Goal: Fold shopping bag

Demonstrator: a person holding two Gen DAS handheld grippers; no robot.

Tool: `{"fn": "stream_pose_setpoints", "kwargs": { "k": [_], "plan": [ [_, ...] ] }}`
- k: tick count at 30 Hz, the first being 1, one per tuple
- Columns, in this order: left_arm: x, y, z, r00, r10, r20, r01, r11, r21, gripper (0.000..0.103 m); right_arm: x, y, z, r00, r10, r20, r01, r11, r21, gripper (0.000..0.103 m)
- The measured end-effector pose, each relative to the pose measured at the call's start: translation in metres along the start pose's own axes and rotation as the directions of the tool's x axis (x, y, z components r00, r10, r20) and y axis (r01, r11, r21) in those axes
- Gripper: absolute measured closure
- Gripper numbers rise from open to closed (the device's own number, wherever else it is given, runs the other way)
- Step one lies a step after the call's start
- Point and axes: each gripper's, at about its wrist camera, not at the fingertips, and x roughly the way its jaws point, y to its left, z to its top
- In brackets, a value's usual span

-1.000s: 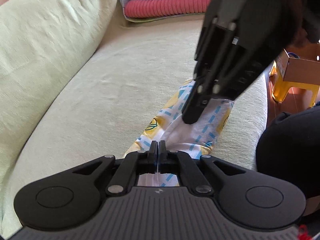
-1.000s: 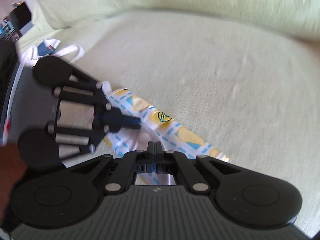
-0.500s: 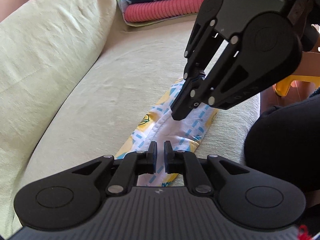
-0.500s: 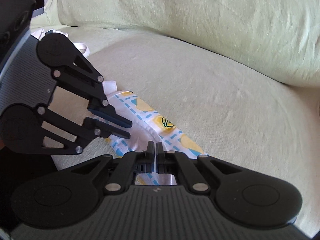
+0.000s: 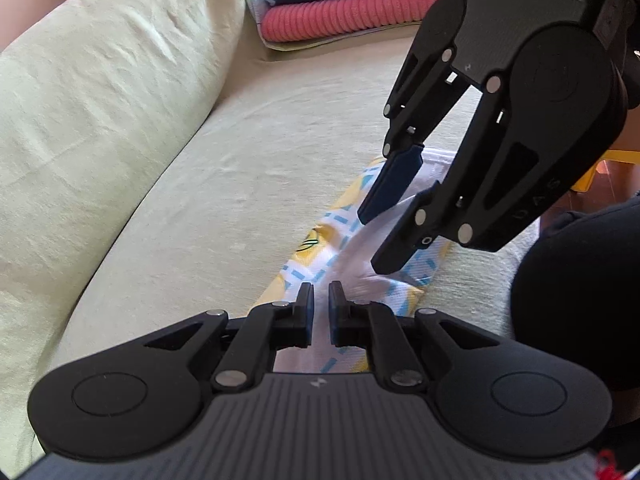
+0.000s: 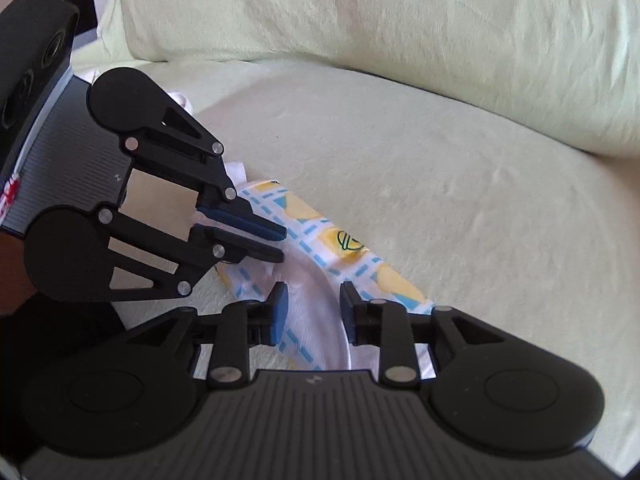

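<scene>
The left tongs (image 5: 320,300) hang just above the near end of the shopping bag (image 5: 308,256), jaws opening with a narrow gap and no cloth pinched between them. The bag lies as a long narrow strip on the sofa seat (image 5: 224,184), running away from the left tongs toward the right tongs (image 5: 382,240), which sit over its far end.

It looks like thin, light cloth, soft and floppy, so it should crease readily but may spring open once let go. A corner or the doubled edge at either end seems the best hold; the white handle strap (image 6: 316,292) would only drag.

Beyond the left tongs and to their left the seat is bare up to the back cushion (image 5: 100,92), with folded towels (image 5: 352,4) well apart at the far end.

The right tongs (image 6: 312,300) are opening too, somewhat wider, straddling the strap without pressing it. To their right lies broad open seat; the sofa's front edge is near, on the person's side.
</scene>
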Motion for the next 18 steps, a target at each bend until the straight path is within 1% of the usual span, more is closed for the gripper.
{"fn": "stream_pose_setpoints", "kwargs": {
  "k": [1, 4, 5, 7, 9, 10, 12, 16, 18],
  "plan": [
    [0.0, 0.005, 0.002, 1.0, -0.008, 0.001, 0.008, 1.0, -0.019, 0.081, 0.003, -0.001, 0.003, 1.0, 0.001, -0.012, -0.002, 0.999, -0.035, 0.101],
    [0.004, 0.026, 0.007, 1.0, 0.001, -0.008, -0.001, 0.998, -0.056, 0.086, 0.01, -0.003, 0.008, 0.999, 0.016, -0.034, -0.02, 0.994, -0.106, 0.102],
    [0.006, 0.033, 0.007, 0.999, -0.028, -0.017, 0.027, 0.997, -0.073, 0.091, 0.01, -0.004, 0.009, 0.999, 0.02, -0.038, -0.024, 0.992, -0.122, 0.102],
    [0.013, 0.04, 0.007, 0.992, -0.116, -0.04, 0.111, 0.988, -0.104, 0.097, 0.01, -0.005, 0.009, 0.999, 0.025, -0.04, -0.03, 0.991, -0.128, 0.102],
    [0.022, 0.044, 0.007, 0.984, -0.168, -0.061, 0.16, 0.98, -0.121, 0.103, 0.013, -0.012, 0.011, 0.998, 0.039, -0.046, -0.043, 0.995, -0.087, 0.101],
    [0.025, 0.045, 0.007, 0.981, -0.18, -0.068, 0.17, 0.977, -0.125, 0.103, 0.014, -0.015, 0.012, 0.997, 0.051, -0.05, -0.054, 0.996, -0.066, 0.101],
    [0.03, 0.044, 0.009, 0.981, -0.176, -0.077, 0.167, 0.98, -0.112, 0.103, 0.017, -0.02, 0.014, 0.995, 0.075, -0.059, -0.078, 0.996, -0.033, 0.101],
    [0.034, 0.045, 0.01, 0.979, -0.186, -0.087, 0.177, 0.979, -0.105, 0.103, 0.023, -0.035, 0.022, 0.984, 0.146, -0.099, -0.144, 0.989, 0.03, 0.101],
    [0.035, 0.043, 0.011, 0.979, -0.181, -0.091, 0.173, 0.981, -0.088, 0.103, 0.023, -0.043, 0.025, 0.974, 0.191, -0.124, -0.185, 0.981, 0.058, 0.097]
  ]
}}
